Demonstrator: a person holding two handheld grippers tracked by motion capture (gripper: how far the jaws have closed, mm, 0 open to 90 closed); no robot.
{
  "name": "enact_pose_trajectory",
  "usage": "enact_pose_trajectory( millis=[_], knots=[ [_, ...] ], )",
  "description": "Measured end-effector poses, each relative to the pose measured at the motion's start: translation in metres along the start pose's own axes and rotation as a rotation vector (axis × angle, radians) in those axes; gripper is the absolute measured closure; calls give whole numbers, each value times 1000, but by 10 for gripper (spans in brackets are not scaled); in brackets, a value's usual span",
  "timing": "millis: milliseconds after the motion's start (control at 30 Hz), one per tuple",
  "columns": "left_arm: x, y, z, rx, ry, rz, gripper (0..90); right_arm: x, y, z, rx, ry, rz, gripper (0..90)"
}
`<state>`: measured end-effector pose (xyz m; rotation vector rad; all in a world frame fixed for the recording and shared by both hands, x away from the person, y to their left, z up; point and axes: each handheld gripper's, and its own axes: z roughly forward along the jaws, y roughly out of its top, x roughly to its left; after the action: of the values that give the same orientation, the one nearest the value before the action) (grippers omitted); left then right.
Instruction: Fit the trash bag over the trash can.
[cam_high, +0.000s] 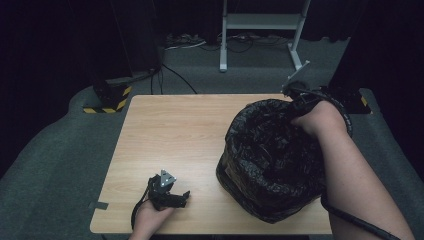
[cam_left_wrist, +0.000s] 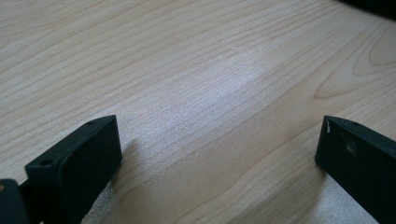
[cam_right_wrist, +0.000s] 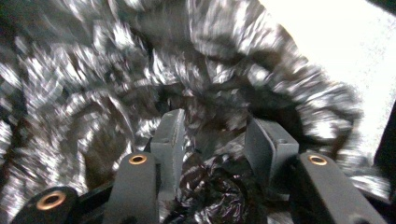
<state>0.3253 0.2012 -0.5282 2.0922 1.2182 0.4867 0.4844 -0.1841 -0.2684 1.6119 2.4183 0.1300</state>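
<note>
A black bin bag (cam_high: 270, 160) stands crumpled and wide-mouthed on the right half of the wooden table (cam_high: 170, 130). My right gripper (cam_high: 298, 102) reaches down at the bag's far right rim, the hand resting on the plastic. In the right gripper view, which is blurred, its jaws (cam_right_wrist: 212, 126) stand apart inside the glossy bag (cam_right_wrist: 93, 70), with loose folds of film between them. My left gripper (cam_high: 181, 196) lies on the table near the front edge, left of the bag. Its jaws (cam_left_wrist: 219, 135) are wide apart over bare wood (cam_left_wrist: 187, 56) with nothing between them.
The table's left and middle are bare wood. Behind the table stands a white metal frame (cam_high: 260, 22), with cables on the grey floor. A yellow-and-black striped base (cam_high: 107, 100) sits off the far left corner.
</note>
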Motion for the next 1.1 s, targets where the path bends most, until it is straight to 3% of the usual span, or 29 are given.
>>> enact_pose_trajectory(
  millis=[133,267,367,600,700,767,867,1100],
  knots=[
    [0,0,0,0,0,0,6,1,-7,11,23,2,-10,545],
    [0,0,0,-1,0,0,6,1,-23,-10,-7,4,-17,539],
    [0,0,0,-1,0,0,6,-2,-37,-20,9,-13,-11,538],
    [0,0,0,0,0,0,7,-11,-63,-13,59,-3,15,507],
    [0,0,0,-1,1,0,7,-10,-64,-17,28,14,9,463],
    [0,0,0,0,1,-1,6,-10,-65,-34,-69,32,-7,376],
    [0,0,0,1,2,3,3,-14,-67,-47,-130,16,-17,348],
    [0,1,1,1,3,2,2,-38,-74,-60,-144,0,38,301]
  ],
)
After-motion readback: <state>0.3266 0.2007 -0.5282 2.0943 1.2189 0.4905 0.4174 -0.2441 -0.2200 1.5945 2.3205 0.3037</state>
